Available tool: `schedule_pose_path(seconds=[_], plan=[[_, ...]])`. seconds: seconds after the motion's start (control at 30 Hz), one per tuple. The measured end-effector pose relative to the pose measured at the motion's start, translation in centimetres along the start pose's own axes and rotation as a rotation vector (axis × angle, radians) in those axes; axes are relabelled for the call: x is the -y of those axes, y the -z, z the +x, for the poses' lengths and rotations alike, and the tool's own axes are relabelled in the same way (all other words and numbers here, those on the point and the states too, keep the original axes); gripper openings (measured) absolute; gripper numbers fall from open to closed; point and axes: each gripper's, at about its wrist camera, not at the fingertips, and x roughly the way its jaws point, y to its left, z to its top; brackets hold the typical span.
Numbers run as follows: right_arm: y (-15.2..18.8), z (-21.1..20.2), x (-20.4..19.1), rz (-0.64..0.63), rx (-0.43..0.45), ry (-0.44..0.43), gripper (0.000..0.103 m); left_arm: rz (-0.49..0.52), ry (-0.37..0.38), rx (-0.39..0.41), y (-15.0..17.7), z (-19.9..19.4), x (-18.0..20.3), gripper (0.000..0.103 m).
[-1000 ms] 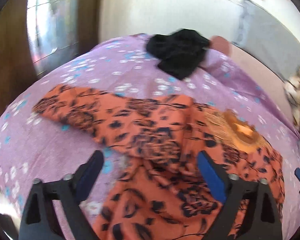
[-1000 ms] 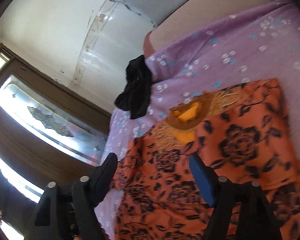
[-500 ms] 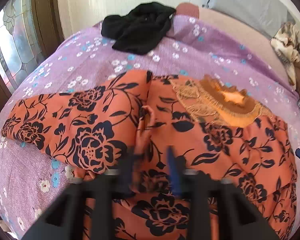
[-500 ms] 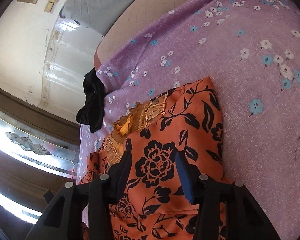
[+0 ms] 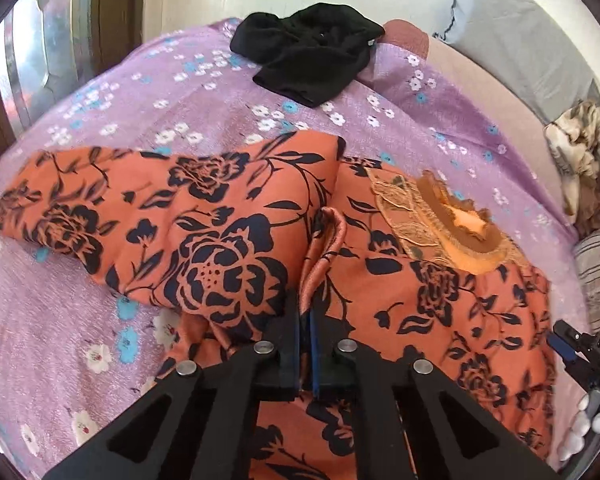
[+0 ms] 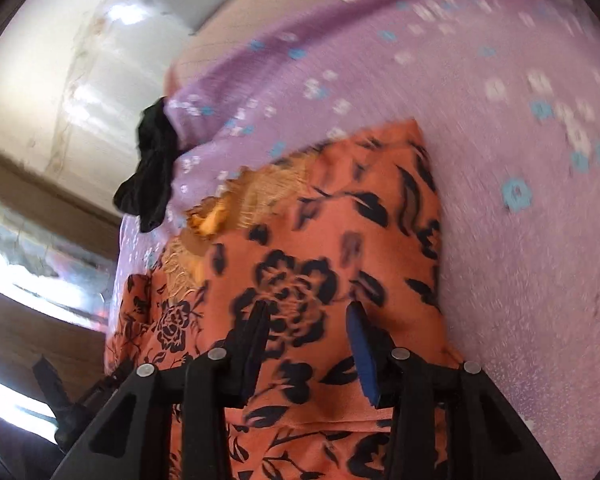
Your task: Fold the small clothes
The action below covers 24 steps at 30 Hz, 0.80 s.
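Left wrist: between the closed fingers of the left gripper point(image 5: 305, 316) sits a pinched ridge of the dress point(image 5: 440, 300); the ridge runs straight ahead, sleeve point(image 5: 160, 208) stretching left, neckline point(image 5: 448, 224) ahead-right.

Right wrist: right gripper point(image 6: 308, 320) fingers are apart, dress edge directly under and ahead, nothing gripped. Left is the working arm, I'd say.

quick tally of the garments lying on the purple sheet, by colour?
Orange floral: 1, the orange floral garment, pinched in a fold by the left gripper, with the right gripper open over it
Black: 1, the black garment, crumpled at the far edge of the purple sheet
Total: 2
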Motion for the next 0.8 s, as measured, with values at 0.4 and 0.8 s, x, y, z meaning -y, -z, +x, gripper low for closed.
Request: schedule_pose_path(seconds=[0.4, 0.8], plan=[[2.7, 5.4, -2.6, -0.145, -0.144, 0.059, 0.047, -0.378, -0.099, 0.144, -1.8, -5.5, -12.6, 0.065], [3.1, 5.8, -3.8, -0.182, -0.128, 0.059, 0.066, -0.788, 0.106, 0.101, -2.1, -1.6, -23.4, 0.064]])
